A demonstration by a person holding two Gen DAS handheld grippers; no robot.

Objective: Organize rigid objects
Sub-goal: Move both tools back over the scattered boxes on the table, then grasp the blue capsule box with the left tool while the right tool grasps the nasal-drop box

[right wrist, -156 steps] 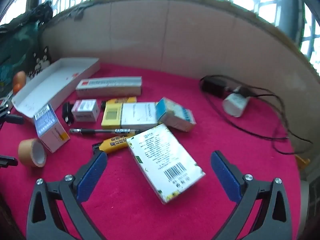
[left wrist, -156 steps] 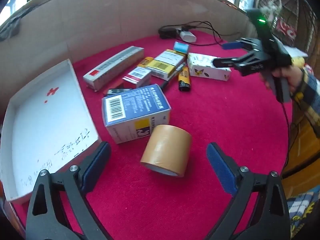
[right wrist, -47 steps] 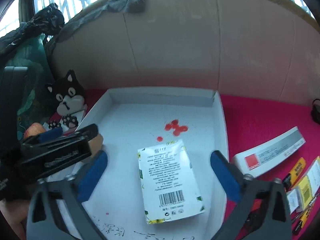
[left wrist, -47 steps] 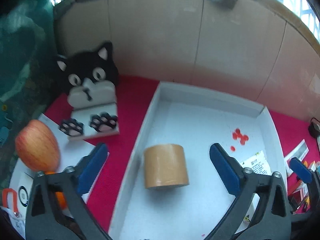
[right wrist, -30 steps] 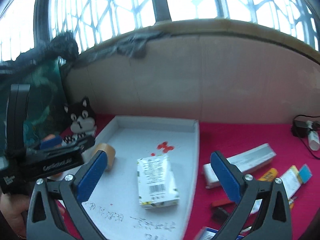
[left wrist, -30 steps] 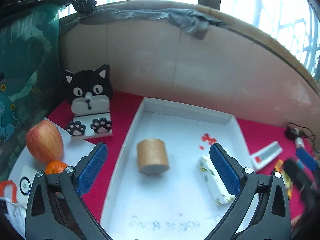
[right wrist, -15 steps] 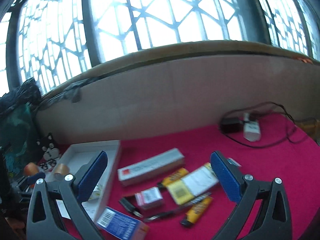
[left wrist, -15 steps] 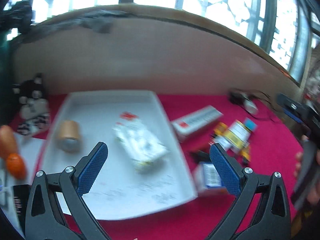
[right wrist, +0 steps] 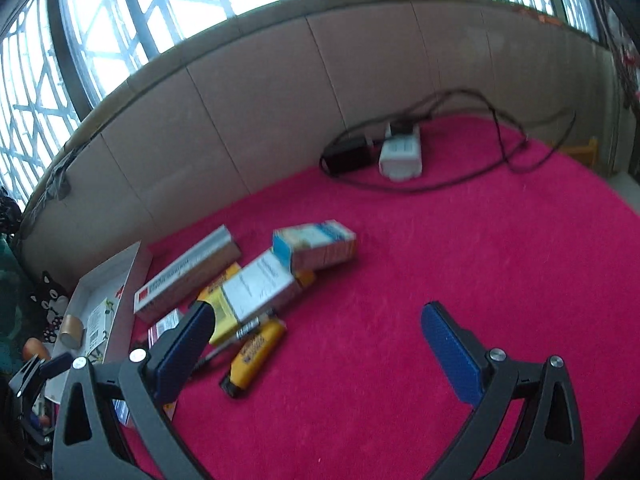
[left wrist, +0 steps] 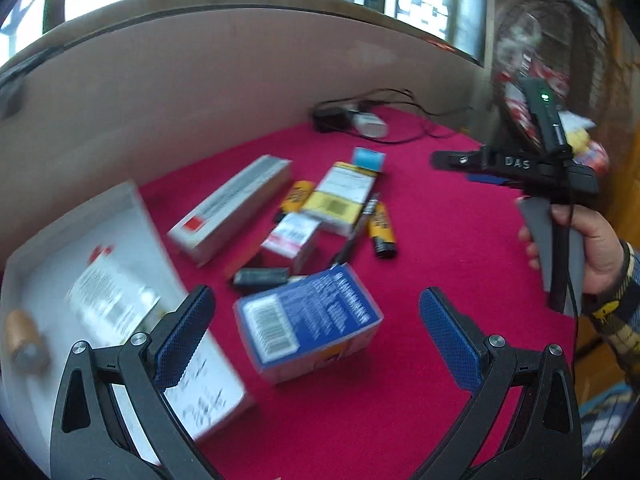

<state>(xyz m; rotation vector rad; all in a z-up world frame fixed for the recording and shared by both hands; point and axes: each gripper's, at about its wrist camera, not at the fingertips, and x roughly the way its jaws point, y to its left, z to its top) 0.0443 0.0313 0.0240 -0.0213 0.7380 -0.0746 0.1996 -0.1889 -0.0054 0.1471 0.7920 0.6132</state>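
We had the blue box lying straight ahead of our left hand-held gripper, between its wide-spread, empty jaws, long axis running across the gap and tilted a little. That hand was clearly the nearer one; our right hand-held gripper hung equally wide and empty, with the yellow tube just ahead to its left. The white tray, off to the left gripper's left on the table, held a tape roll and a white printed box.

Both wrist cams look down-forward over red worktop; left nearer; both share grey long box.
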